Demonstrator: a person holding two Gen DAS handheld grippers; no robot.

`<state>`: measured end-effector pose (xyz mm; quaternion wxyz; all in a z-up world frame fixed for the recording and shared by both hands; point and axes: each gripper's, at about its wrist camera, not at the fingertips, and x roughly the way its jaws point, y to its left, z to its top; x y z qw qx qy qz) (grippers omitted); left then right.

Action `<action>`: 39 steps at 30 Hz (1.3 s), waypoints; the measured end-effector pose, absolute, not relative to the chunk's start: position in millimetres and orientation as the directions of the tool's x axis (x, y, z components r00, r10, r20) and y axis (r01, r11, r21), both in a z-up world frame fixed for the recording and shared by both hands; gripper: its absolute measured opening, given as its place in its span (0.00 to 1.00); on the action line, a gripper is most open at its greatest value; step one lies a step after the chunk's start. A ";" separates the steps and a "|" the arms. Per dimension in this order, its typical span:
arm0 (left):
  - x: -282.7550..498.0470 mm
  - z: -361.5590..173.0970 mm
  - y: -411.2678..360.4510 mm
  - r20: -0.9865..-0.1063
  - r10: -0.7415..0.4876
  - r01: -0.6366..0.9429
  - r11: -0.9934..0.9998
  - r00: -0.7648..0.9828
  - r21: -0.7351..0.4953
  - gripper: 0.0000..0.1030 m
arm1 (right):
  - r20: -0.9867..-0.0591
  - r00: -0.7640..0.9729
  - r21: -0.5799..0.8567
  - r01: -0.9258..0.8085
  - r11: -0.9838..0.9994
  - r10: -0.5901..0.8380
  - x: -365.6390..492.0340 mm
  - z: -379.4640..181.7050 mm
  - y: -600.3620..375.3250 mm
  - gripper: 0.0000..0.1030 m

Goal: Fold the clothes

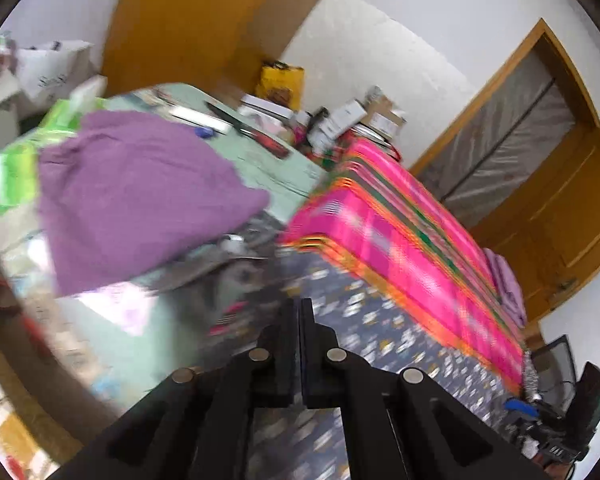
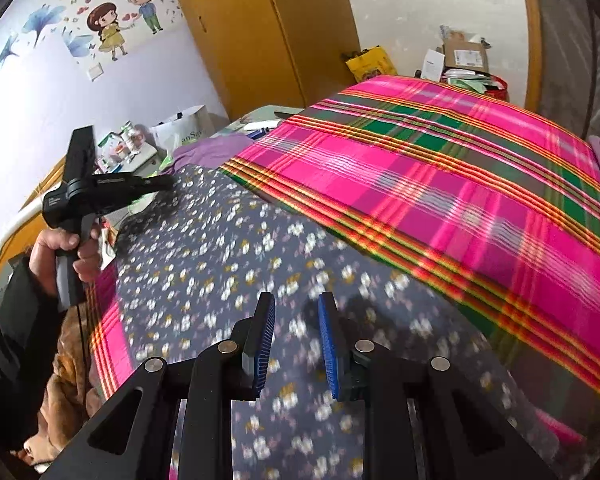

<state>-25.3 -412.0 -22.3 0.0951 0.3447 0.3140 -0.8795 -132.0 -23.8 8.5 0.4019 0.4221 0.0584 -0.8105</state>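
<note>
Purple garment (image 1: pixel 140 196) beside floral cloth (image 2: pixel 236 264) | pink plaid blanket (image 2: pixel 440 184) behind

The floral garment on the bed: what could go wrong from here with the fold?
1. The left gripper is shut, but no cloth shows between its fingers, so a corner may have slipped out.
2. The right gripper is open over the floral garment, gripping nothing.
3. The purple cloth lies near and could get dragged along.

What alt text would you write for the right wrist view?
Open right tongs hover above a dark floral garment spread on a pink plaid bedcover. At left, a hand holds the left tongs at the garment's far edge.
</note>
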 end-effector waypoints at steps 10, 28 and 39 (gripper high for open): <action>32.2 -17.3 -371.7 -0.679 0.025 0.338 -0.853 -0.734 -0.398 0.02 | -0.745 -0.315 0.277 0.655 -0.703 -0.588 -114.1 -9.4 26.6 0.23; 67.2 -31.6 -382.7 -0.675 -0.024 0.465 -0.743 -0.737 -0.482 0.13 | -0.678 -0.351 0.307 0.663 -0.683 -0.646 -77.3 6.8 74.9 0.32; 56.3 -38.9 -395.4 -0.665 -0.039 0.518 -0.662 -0.746 -0.542 0.19 | -0.698 -0.170 0.212 0.879 -0.427 -0.696 -22.5 -2.6 6.7 0.37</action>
